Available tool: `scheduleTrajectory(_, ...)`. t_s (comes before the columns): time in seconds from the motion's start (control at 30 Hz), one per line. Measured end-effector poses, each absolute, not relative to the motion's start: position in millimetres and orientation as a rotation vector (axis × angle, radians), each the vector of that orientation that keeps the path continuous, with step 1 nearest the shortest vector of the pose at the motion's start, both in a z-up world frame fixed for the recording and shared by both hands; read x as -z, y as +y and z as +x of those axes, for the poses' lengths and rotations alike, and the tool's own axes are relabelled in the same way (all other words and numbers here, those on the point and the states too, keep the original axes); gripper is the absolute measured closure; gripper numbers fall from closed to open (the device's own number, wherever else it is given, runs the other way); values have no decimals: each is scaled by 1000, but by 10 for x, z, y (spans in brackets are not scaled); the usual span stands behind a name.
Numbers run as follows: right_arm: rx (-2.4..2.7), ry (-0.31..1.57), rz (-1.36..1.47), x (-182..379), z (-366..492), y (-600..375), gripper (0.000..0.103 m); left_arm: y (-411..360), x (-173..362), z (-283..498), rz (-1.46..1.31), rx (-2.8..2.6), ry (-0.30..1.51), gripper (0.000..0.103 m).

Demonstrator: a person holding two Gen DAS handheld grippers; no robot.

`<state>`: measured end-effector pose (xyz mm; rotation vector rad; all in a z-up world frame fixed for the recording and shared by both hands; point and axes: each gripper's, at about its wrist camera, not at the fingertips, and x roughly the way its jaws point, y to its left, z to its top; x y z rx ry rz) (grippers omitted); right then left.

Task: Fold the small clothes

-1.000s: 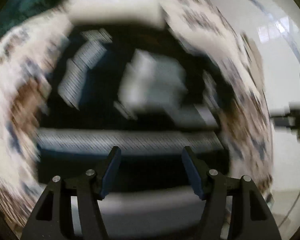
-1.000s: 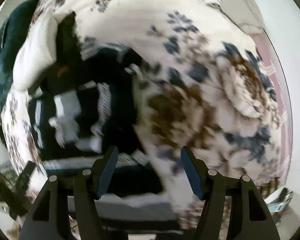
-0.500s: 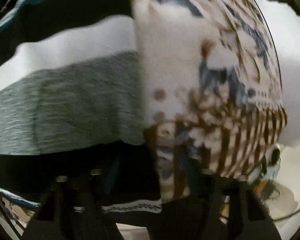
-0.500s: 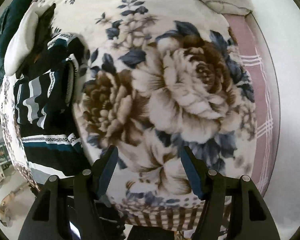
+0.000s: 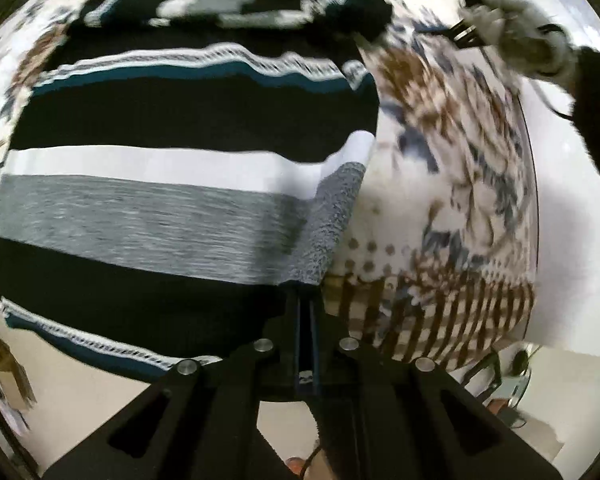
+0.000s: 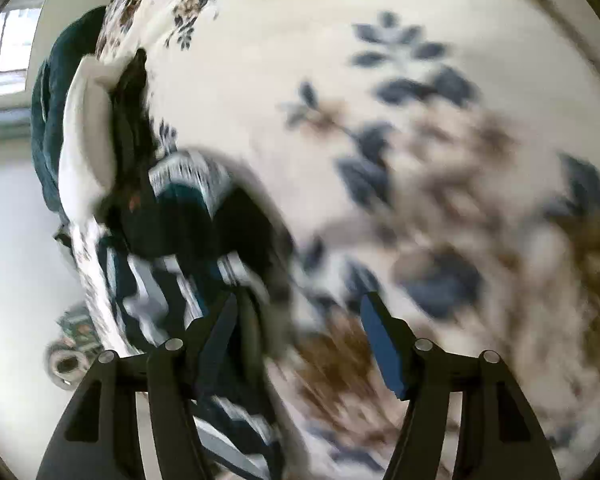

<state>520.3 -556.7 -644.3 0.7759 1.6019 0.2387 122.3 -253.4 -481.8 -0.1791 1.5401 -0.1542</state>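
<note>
Floral bedding in cream, brown and slate blue covers a bed [image 6: 400, 92], and both views are smeared with motion blur. A striped knit garment [image 5: 172, 208], banded in black, white, grey and teal, lies spread on the bedding near its edge, with pale floor below.

In the left wrist view, the left gripper [image 5: 306, 300] has its jaws pressed together, pinching the garment's near right edge where a flap of grey band folds over. That hold looks meant for carrying the edge across the garment to make a fold.

In the right wrist view, the right gripper [image 6: 296, 332] has its jaws spread wide and grips nothing. The garment sits bunched just ahead of and around the left jaw, while the right jaw hangs over bare bedding. It appears poised to take a second edge. Behind the garment, a white cloth [image 6: 86, 128] and a dark teal cloth [image 6: 46, 120] lie heaped.
</note>
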Motion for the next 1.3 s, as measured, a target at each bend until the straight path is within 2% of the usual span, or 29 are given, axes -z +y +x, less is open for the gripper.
scheduleTrajectory(0.03, -243, 1621, 797, 6538, 5301, -5512, 41, -2477, 4790, 1224, -192, 147, 1532, 101)
scheduleTrajectory(0.07, -244, 1639, 814, 6627, 5365, -5454, 50, -2421, 4752, 1235, -200, 139, 1524, 101)
scheduleTrajectory(0.1, -247, 1662, 821, 6705, 5421, -5384, 65, -2358, 4721, 1241, -207, 133, 1514, 101)
scheduleTrajectory(0.13, -251, 1679, 831, 6764, 5455, -5319, 75, -2290, 4697, 1244, -222, 131, 1506, 101)
scheduleTrajectory(0.17, -258, 1688, 839, 6779, 5468, -5263, 99, -2265, 4694, 1229, -231, 129, 1501, 101)
scheduleTrajectory(0.33, -268, 1612, 746, 6280, 5565, -5017, 100, -1874, 4513, 1210, -318, 112, 1444, 101)
scheduleTrajectory(0.53, -288, 1578, 539, 5387, 5782, -4384, 100, -1196, 4266, 1169, -443, 74, 1358, 101)
scheduleTrajectory(0.8, -377, 1543, 281, 4598, 6071, -2537, 100, -28, 4188, 975, -654, -27, 1282, 101)
scheduleTrajectory(0.93, -398, 1532, 174, 4548, 6200, -1449, 100, 520, 4327, 848, -736, -81, 1262, 101)
scheduleTrajectory(1.07, -384, 1549, 54, 4746, 6270, -419, 100, 1069, 4627, 737, -826, -141, 1257, 102)
scheduleTrajectory(1.3, -298, 1565, -115, 5305, 6258, 533, 100, 1821, 5177, 642, -909, -162, 1301, 103)
